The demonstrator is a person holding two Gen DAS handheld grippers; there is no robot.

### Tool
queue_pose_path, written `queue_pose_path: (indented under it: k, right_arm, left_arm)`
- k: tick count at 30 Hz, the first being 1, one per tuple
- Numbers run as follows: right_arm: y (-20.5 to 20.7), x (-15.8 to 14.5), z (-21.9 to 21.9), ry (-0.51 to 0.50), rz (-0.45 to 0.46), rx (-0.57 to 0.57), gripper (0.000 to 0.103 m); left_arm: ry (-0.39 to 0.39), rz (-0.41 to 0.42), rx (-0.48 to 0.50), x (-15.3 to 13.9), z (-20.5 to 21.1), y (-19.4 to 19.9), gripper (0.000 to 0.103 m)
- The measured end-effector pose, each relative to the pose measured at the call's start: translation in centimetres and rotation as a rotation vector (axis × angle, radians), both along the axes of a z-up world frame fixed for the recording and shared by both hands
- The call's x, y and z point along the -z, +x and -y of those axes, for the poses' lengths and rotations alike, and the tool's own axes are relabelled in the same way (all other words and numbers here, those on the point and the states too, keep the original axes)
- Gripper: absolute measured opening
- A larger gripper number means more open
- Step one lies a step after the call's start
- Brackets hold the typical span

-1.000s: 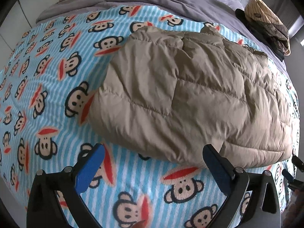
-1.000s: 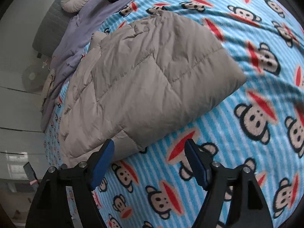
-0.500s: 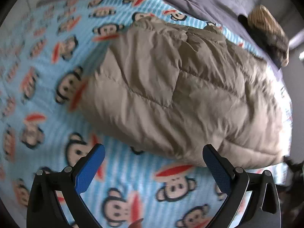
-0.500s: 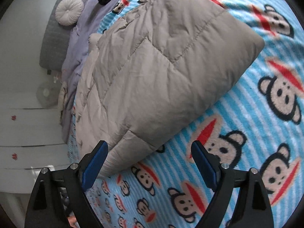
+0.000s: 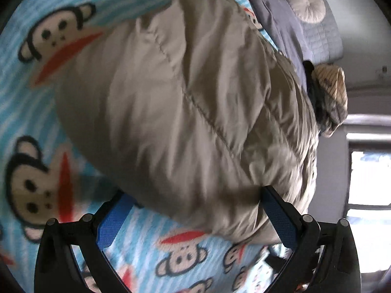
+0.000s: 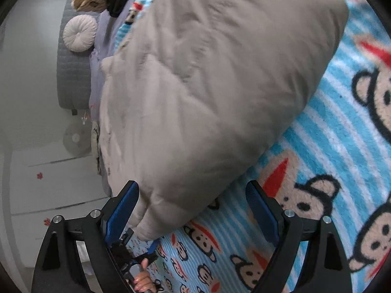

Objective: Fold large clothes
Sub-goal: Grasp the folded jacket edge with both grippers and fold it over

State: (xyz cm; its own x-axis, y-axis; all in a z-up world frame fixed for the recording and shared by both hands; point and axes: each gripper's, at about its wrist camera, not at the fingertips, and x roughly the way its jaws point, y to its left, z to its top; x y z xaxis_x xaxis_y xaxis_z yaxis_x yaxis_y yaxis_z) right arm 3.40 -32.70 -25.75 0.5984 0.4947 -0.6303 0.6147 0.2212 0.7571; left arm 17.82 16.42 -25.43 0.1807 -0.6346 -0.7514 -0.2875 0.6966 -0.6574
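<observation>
A folded beige quilted puffer coat [image 5: 185, 102] lies on a blue striped monkey-print blanket [image 5: 48, 36] on a bed. My left gripper [image 5: 195, 217] is open, its jaws on either side of the coat's near edge. In the right wrist view the same coat [image 6: 207, 85] fills the middle. My right gripper [image 6: 193, 207] is open around the coat's near corner. The left gripper [image 6: 136, 251] shows small below that corner, with the person's hand on it.
A round white cushion [image 5: 305, 5] and grey pillow [image 5: 325, 39] lie at the bed's head. A pile of clothes [image 5: 330, 97] sits beyond the coat. A window [image 5: 369, 178] is at right. White drawers [image 6: 48, 183] stand beside the bed.
Both grippers have moved in close to the coat from opposite ends, so its near edges now sit between the open jaws. The coat itself has not visibly moved.
</observation>
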Motion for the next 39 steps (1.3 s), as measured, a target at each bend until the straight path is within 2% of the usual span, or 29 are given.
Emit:
queue_pose_path:
  k: [6, 11, 12, 13, 14, 16, 17, 18, 21, 22, 24, 30, 35, 39]
  right_arm:
    - [1.7, 1.6, 0.1, 0.077, 0.08, 0.037, 0.091]
    - [4.2, 2.5, 0.2, 0.083, 0.119, 0.047, 0.091]
    - [4.5, 2.6, 0.3, 0.082, 0.118, 0.045, 0.091]
    - [4.7, 2.7, 0.3, 0.083, 0.113, 0.045, 0.091]
    - [4.7, 2.7, 0.5, 0.088, 0.108, 0.048, 0.091]
    - [4.7, 2.6, 0.5, 0.104, 0.1, 0.056, 0.091]
    - [4.6, 2.5, 0.5, 0.113, 0.09, 0.061, 0.09]
    - [4.5, 2.4, 0.6, 0.123, 0.085, 0.068, 0.082]
    - [4.3, 1.9, 0.6, 0.132, 0.093, 0.064, 0.044]
    - [4.3, 1.7, 0.4, 0.131, 0.101, 0.06, 0.036]
    - [4.0, 0.8, 0.5, 0.122, 0.122, 0.049, 0.029]
    - [2.2, -2.1, 0.1, 0.093, 0.148, -0.01, 0.026]
    - [-1.4, -3.6, -1.2, 0.095, 0.127, -0.052, 0.026]
    - [-5.3, -3.8, -2.5, 0.112, 0.098, -0.069, 0.026]
  left_arm:
    - [-0.066, 0.056, -0.03, 0.2, 1.6, 1.7, 0.103]
    - [-0.08, 0.064, -0.056, 0.8, 2.8, 3.2, 0.103]
    - [-0.075, 0.065, -0.072, 0.9, 3.0, 3.5, 0.1]
    - [-0.065, 0.069, -0.087, 0.7, 3.0, 3.5, 0.082]
    - [-0.061, 0.07, -0.097, 0.8, 2.8, 3.6, 0.059]
    - [-0.093, 0.096, -0.108, 0.4, 2.6, 3.5, 0.033]
    - [-0.086, 0.117, -0.1, -0.1, 2.7, 3.4, 0.027]
    - [-0.063, 0.146, -0.078, -0.9, 3.0, 3.4, 0.025]
    - [-0.015, 0.201, -0.027, -3.0, 3.9, 3.2, 0.02]
    - [-0.007, 0.217, -0.015, -3.6, 4.1, 3.1, 0.02]
    - [-0.009, 0.232, -0.003, -4.8, 3.9, 2.9, 0.02]
    - [-0.014, 0.244, 0.043, -7.6, 3.0, 0.7, 0.02]
    - [-0.016, 0.227, 0.106, -8.9, 0.8, -4.0, 0.02]
    - [-0.011, 0.173, 0.137, -8.4, -1.4, -8.7, 0.02]
